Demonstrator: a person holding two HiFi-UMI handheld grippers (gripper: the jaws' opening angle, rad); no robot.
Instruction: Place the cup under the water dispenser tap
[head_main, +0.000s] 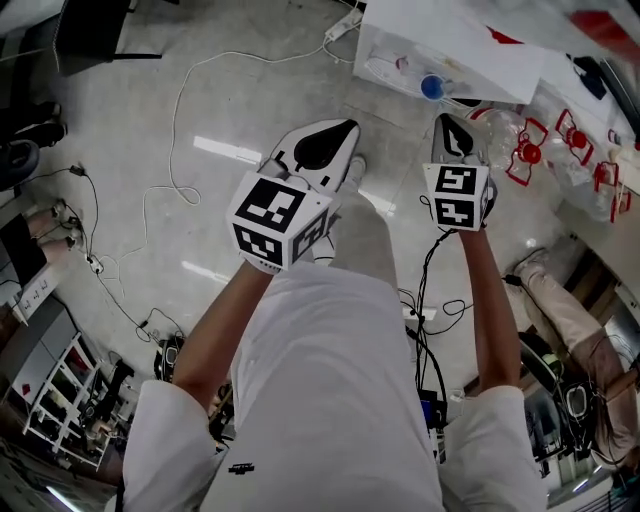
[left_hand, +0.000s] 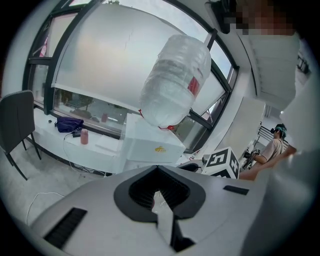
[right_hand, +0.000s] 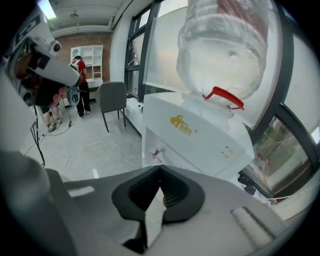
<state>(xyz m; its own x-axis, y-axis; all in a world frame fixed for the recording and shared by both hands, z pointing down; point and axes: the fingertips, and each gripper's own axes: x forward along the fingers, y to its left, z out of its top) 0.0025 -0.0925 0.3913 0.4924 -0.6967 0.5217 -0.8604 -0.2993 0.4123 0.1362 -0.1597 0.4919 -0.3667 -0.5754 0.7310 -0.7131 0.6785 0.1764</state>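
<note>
No cup shows in any view. The white water dispenser (right_hand: 200, 135) stands ahead with a big clear bottle (right_hand: 225, 45) upside down on top and a small red tap (right_hand: 157, 151) on its front. It also appears in the left gripper view as the dispenser (left_hand: 150, 145) under its bottle (left_hand: 175, 85). From above, the dispenser (head_main: 450, 45) lies at the top right. My left gripper (head_main: 322, 140) and right gripper (head_main: 452, 132) are held side by side in front of it. Both the left gripper (left_hand: 157, 169) and the right gripper (right_hand: 160, 169) are shut, with nothing between their jaws.
Cables (head_main: 180, 150) trail over the floor on the left. Several spare bottles with red handles (head_main: 560, 140) lie to the right of the dispenser. A grey chair (right_hand: 112, 100) and standing people (right_hand: 80, 85) are off to its left. A counter with a dark bag (left_hand: 69, 124) runs under the window.
</note>
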